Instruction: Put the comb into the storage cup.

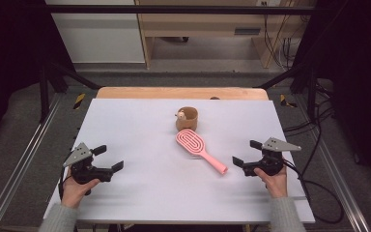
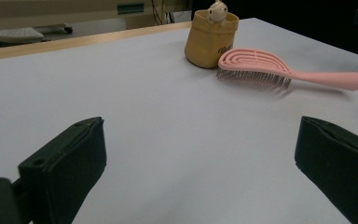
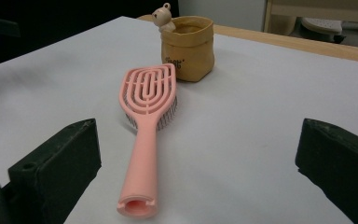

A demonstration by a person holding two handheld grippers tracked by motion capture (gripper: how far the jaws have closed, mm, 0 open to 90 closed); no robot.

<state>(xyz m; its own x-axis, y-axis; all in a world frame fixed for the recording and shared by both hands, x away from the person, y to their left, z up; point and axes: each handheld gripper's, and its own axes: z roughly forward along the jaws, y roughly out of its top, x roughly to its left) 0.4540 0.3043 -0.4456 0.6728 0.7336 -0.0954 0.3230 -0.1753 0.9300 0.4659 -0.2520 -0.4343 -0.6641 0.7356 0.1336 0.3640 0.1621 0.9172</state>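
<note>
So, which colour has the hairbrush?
The hairbrush is pink, clearest in the right gripper view.

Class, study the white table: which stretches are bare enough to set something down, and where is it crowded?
Free: the wide left stretch between the left gripper and the brown pot; the near strip between both grippers; the right side behind the right gripper. Crowded: the middle, where the pink hairbrush lies close by the pot.

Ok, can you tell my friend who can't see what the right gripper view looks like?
A pink hairbrush lies bristles-down on a white table, its handle pointing at the camera. Behind its head stands a small tan pot with a tiny bear on its rim. Two black fingers stand wide apart in front.
</note>
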